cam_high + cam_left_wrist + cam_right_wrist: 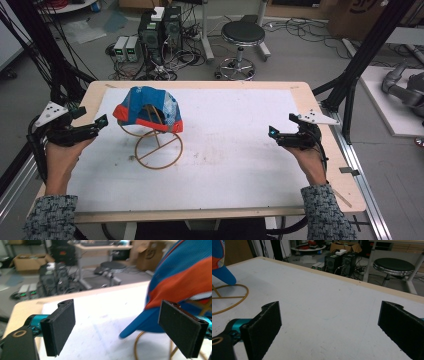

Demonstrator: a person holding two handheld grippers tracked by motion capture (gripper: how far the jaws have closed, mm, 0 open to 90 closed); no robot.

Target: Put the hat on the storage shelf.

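Now both your sets of fingers stand wide open, gripping nothing.
Your left gripper [102, 121] sits just beside the cap [148, 109] on its wire stand [159, 151]; your right gripper [272, 132] hovers well apart over the bench [240, 150].

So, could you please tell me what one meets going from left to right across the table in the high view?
Left tool → blue and orange cap on its wire stand → bare white mat → right tool.
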